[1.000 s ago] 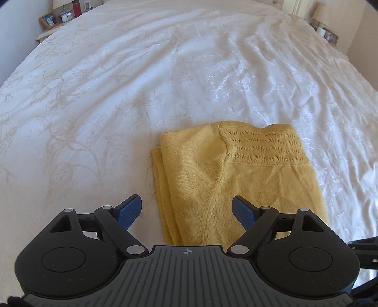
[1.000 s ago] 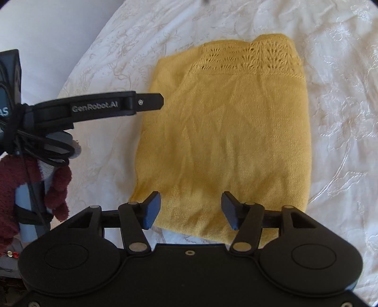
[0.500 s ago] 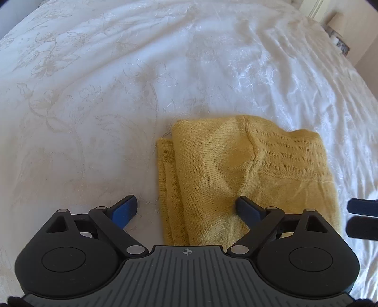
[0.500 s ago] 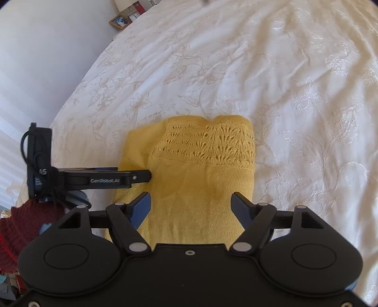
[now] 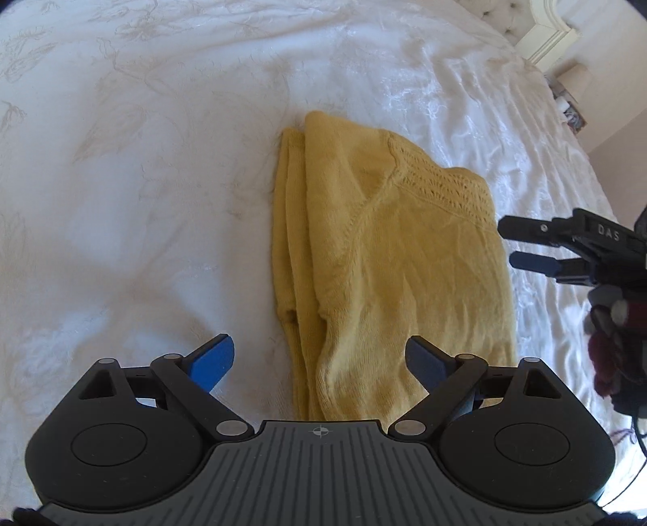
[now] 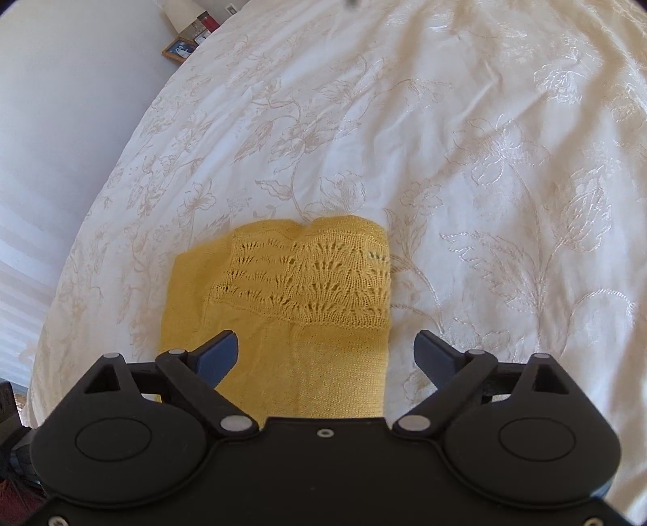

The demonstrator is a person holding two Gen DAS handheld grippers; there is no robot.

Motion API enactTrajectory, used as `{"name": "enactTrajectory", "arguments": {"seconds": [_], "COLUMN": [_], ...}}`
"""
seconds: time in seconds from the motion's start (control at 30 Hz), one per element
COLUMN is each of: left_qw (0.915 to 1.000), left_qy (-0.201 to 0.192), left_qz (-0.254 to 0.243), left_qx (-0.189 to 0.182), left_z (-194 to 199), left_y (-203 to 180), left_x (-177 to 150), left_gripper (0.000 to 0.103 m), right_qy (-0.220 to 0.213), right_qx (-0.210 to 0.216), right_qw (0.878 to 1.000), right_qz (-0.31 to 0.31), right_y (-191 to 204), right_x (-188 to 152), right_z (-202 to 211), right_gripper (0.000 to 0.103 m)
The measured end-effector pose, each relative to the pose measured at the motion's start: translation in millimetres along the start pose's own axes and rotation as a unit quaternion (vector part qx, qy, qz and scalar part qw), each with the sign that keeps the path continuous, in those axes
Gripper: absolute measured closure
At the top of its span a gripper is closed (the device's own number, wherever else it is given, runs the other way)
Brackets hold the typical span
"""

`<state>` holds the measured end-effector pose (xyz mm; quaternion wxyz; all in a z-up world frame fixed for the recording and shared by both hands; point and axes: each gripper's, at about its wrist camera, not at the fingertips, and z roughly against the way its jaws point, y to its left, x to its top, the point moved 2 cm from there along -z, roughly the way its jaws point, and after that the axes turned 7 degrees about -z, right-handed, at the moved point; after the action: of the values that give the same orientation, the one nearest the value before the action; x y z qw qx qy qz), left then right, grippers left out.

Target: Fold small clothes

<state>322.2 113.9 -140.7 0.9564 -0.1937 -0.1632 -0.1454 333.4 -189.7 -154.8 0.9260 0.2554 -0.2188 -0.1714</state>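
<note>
A yellow knitted garment (image 5: 388,251) lies folded flat on the white bedspread (image 5: 141,162), its lace-patterned band at the far right end. My left gripper (image 5: 319,356) is open and empty, held above the garment's near left edge. My right gripper (image 6: 327,352) is open and empty over the garment's (image 6: 307,291) near right part. The right gripper also shows in the left wrist view (image 5: 538,247), beside the garment's right edge, jaws apart.
The embroidered white bedspread (image 6: 465,162) stretches all around the garment. A bedside table with a photo frame (image 6: 180,49) and a lamp stands at the far left of the bed. A white headboard (image 5: 542,28) and small items are at the far right.
Both grippers have moved back from the garment and tilted; the right view now shows more bedspread and only the garment's far half. Both stay open.
</note>
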Motion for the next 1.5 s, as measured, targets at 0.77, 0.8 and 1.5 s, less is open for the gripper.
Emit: {"name": "enactTrajectory", "arguments": {"seconds": [0.77,0.8,1.5], "left_qw": [0.997,0.997,0.9948], "left_qy": [0.016,0.016,0.035], "left_qz": [-0.015,-0.015,0.014], "left_qx": [-0.074,-0.075,-0.095], "left_z": [-61.8,-61.6,-50.1], "left_y": [-26.5,-26.9,-19.0], "left_x": [15.7,15.3,10.2], "left_gripper": [0.001,0.001,0.084], "right_qy": [0.065,0.064,0.083], "right_qx": [0.104,0.107,0.076], "right_qw": [0.991,0.991,0.994], "right_qz": [-0.045,-0.042,-0.018], "right_y": [-10.8,-9.8,-8.0], "right_x": [26.8,27.5,10.3], "right_z": [-62.5,-64.3,-38.0], "right_gripper": [0.0,0.0,0.057]}}
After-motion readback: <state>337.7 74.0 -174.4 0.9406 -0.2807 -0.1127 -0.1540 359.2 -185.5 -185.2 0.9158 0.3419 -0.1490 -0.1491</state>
